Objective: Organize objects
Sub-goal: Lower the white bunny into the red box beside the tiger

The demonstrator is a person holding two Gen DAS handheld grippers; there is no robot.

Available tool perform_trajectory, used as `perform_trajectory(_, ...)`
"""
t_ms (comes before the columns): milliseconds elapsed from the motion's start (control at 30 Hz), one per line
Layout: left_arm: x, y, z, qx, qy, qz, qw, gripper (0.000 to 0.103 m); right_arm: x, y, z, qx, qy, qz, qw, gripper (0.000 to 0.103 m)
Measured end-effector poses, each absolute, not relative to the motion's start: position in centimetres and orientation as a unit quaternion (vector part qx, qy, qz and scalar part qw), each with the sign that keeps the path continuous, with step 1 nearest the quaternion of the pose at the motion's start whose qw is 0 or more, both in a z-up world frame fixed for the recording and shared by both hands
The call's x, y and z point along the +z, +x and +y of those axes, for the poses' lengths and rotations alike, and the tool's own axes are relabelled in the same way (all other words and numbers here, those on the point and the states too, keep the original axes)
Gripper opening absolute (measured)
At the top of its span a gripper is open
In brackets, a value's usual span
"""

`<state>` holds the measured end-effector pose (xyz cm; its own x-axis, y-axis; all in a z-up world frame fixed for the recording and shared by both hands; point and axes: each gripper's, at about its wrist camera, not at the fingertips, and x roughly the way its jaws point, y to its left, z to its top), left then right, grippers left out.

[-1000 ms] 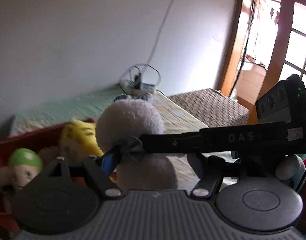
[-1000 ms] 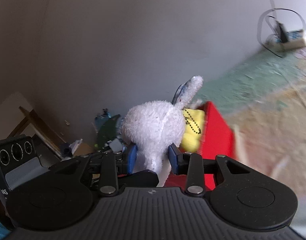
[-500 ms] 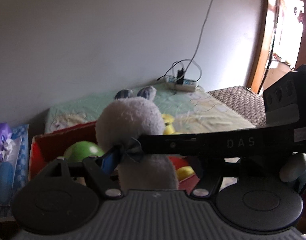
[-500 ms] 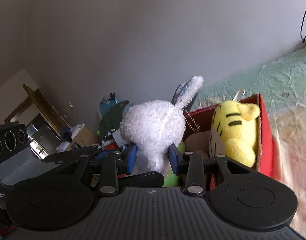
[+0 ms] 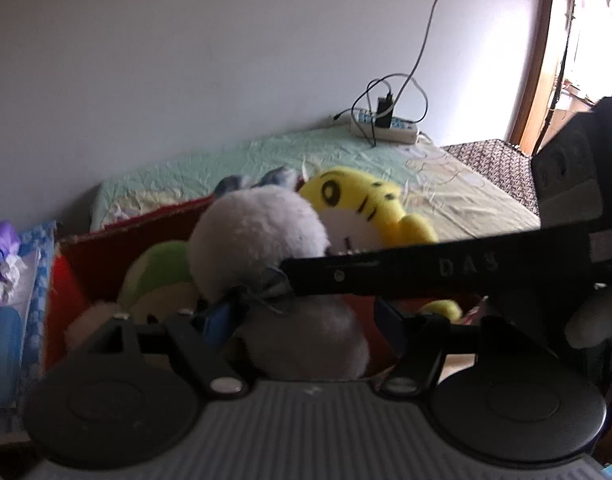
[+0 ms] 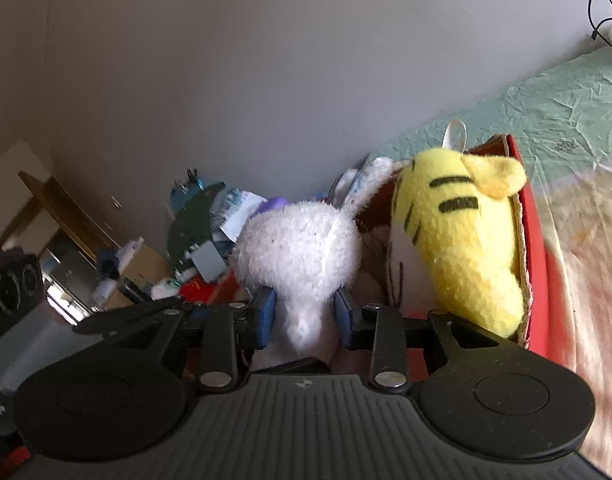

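The white fluffy plush rabbit (image 6: pixel 301 248) is being held over the open red cardboard box (image 6: pixel 540 280), clamped from two sides. In the right wrist view, the right tool (image 6: pixel 303 316) is gripping the rabbit's narrow lower body between its two blue pads (image 6: pixel 265 316), and its jaws are closing further on the plush. In the left wrist view, the left tool (image 5: pixel 306 316) is holding the same rabbit (image 5: pixel 257 236) at the neck, its left blue pad (image 5: pixel 221 318) pressing beside the grey ribbon bow (image 5: pixel 265 290); the jaws are standing narrow and clamped on the plush. The black arm of the right tool is crossing this view from the right, ending at the bow.

The box is sitting on the bed, whose pale green crumpled sheet (image 5: pixel 265 156) is extending to the far wall. Inside the box, at the far right, a yellow plush tiger with black stripes (image 6: pixel 462 240) is leaning against the box's right wall. At the near left of the box, a plush toy with a green rounded cap (image 5: pixel 161 268) is lying low, partly hidden behind the rabbit. The rabbit's blue-lined ears (image 5: pixel 261 180) are pointing toward the far side of the box.

A white power strip with dark cables (image 5: pixel 386 126) is lying on the far end of the bed by the wall. To the left of the box, blue and purple packets (image 5: pixel 5 264) are standing.
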<state>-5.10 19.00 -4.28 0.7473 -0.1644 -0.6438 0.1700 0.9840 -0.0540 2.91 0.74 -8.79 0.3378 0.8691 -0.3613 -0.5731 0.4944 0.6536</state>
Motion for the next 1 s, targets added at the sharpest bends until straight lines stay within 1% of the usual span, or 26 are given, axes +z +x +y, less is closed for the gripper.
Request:
perform_trajectory(67,-4.5,-4.9,19.4,-0.094,-0.002,0.348,0.933,0.071,-8.8,3.0,0.7,0.457,0.205,0.356,0.789,0.033)
perform_trajectory(233,-4.9,-5.2,19.0,-0.111,-0.001,0.358,0.927,0.071,-8.4,2.4,1.1,0.448,0.159,0.380,0.794,0.033)
perform_trajectory(333,-5.1,-5.5,18.3,-0.114,0.014,0.359,0.926,0.072,-8.2,2.2,0.8,0.440,0.156,0.382,0.797,0.035)
perform_trajectory(400,-4.9,-5.4,18.3,-0.118,0.011,0.358,0.926,0.073,-7.9,1.9,0.5,0.431,0.153,0.376,0.806,0.039)
perform_trajectory(467,-4.7,-5.4,18.6,-0.119,0.004,0.356,0.927,0.075,-7.4,1.5,-0.2,0.423,0.158,0.366,0.814,0.044)
perform_trajectory(600,-4.2,-5.7,19.6,-0.114,-0.008,0.351,0.930,0.074,-6.4,1.7,-1.4,0.416,0.196,0.344,0.819,0.044)
perform_trajectory(667,-3.8,-5.9,20.1,-0.108,-0.009,0.345,0.932,0.072,-5.8,2.1,-1.7,0.412,0.217,0.332,0.820,0.043)
perform_trajectory(700,-3.7,-6.0,20.4,-0.107,-0.010,0.343,0.933,0.072,-5.5,2.2,-1.5,0.410,0.223,0.327,0.822,0.042)
perform_trajectory(767,-3.4,-6.0,20.9,-0.103,-0.017,0.340,0.935,0.071,-5.3,2.6,-0.7,0.409,0.220,0.325,0.824,0.033)
perform_trajectory(833,-3.5,-5.7,21.3,-0.096,-0.025,0.345,0.934,0.069,-5.6,2.9,0.2,0.400,0.203,0.333,0.829,0.028)
perform_trajectory(933,-3.7,-5.4,21.8,-0.089,-0.035,0.351,0.932,0.068,-6.4,3.3,1.0,0.389,0.190,0.344,0.833,0.024)
perform_trajectory(1000,-3.8,-5.3,21.9,-0.087,-0.037,0.354,0.930,0.068,-6.8,3.6,1.2,0.389,0.187,0.348,0.832,0.024)
